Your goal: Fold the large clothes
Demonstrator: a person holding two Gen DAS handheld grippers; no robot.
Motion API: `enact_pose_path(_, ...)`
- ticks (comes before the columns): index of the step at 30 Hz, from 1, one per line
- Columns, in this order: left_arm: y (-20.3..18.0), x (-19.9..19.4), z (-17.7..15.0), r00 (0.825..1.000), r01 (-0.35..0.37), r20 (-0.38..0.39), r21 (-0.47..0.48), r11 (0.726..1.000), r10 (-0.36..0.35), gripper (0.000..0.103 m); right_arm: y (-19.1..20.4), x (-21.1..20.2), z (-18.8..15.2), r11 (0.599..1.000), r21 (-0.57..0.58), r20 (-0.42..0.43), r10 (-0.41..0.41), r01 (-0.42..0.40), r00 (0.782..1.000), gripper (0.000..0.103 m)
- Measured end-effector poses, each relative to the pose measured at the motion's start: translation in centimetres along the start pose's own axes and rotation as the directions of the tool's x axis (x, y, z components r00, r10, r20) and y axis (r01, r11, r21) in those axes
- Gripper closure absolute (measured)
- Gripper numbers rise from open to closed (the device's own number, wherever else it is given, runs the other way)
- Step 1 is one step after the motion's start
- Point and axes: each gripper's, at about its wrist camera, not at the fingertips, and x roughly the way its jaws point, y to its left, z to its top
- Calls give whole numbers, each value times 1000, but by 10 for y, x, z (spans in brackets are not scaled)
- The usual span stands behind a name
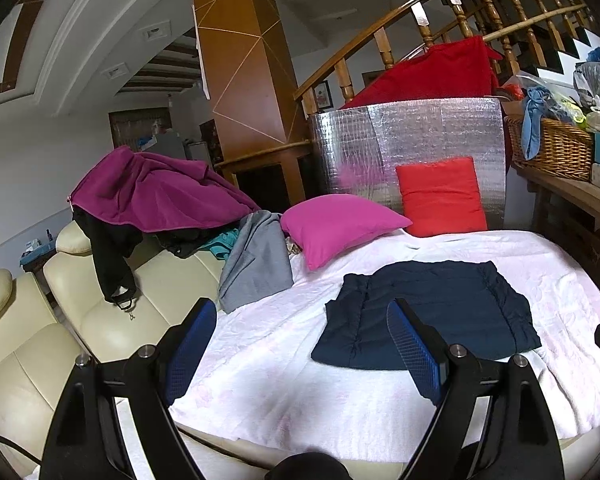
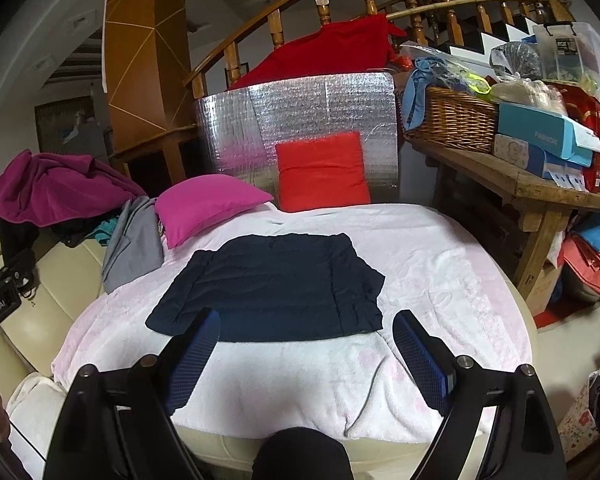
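A dark navy quilted jacket (image 1: 432, 312) lies folded into a flat rectangle on the pale pink blanket (image 1: 284, 368); it also shows in the right wrist view (image 2: 276, 284), on the blanket (image 2: 432, 280). My left gripper (image 1: 302, 320) is open and empty, held above the blanket's near left part, to the left of the jacket. My right gripper (image 2: 306, 328) is open and empty, held just in front of the jacket's near edge. A pile of clothes with a magenta fleece (image 1: 156, 192) on top, a black garment (image 1: 108, 256) and a grey garment (image 1: 256, 260) lies on the sofa back at left.
A magenta pillow (image 1: 336, 224) and a red pillow (image 1: 440, 196) lean at the blanket's far edge before a silver foil panel (image 1: 412, 136). A cream leather sofa (image 1: 100, 320) is at left. A wooden bench (image 2: 520, 184) with a wicker basket (image 2: 452, 120) and boxes stands right.
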Motion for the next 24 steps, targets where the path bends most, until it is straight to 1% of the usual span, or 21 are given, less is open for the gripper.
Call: enact_pose_path(24, 6, 0, -4, 1000, 12, -6, -15, 1000, -12, 15, 4, 0, -1, 1000, -15, -9, 6, -6, 1000, 13)
